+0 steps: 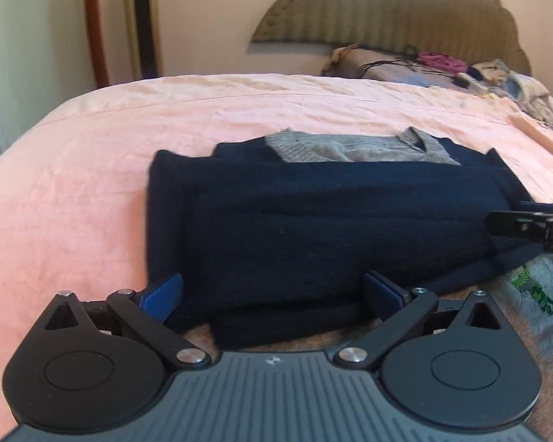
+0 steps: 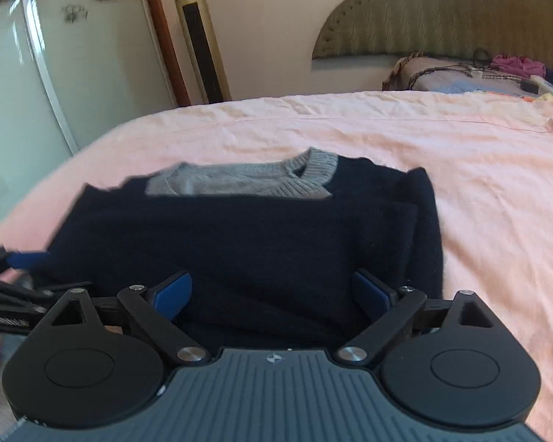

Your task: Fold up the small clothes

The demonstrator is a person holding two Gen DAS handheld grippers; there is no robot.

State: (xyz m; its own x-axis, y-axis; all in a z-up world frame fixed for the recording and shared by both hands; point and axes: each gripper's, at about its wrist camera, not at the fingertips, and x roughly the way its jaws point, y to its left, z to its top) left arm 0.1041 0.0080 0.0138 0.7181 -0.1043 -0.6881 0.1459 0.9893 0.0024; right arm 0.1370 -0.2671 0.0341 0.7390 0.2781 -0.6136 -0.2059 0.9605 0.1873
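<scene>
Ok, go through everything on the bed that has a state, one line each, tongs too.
Navy sweater: folded, lying flat on the sheet, grey collar showing at the far edge.
Left tongs: open, holding nothing, at the sweater's near edge.
Right tongs: open, holding nothing, over the sweater.
Pink sheet: spread, lightly wrinkled.

Soft daylight, mild motion blur, fisheye bending at edges.
</scene>
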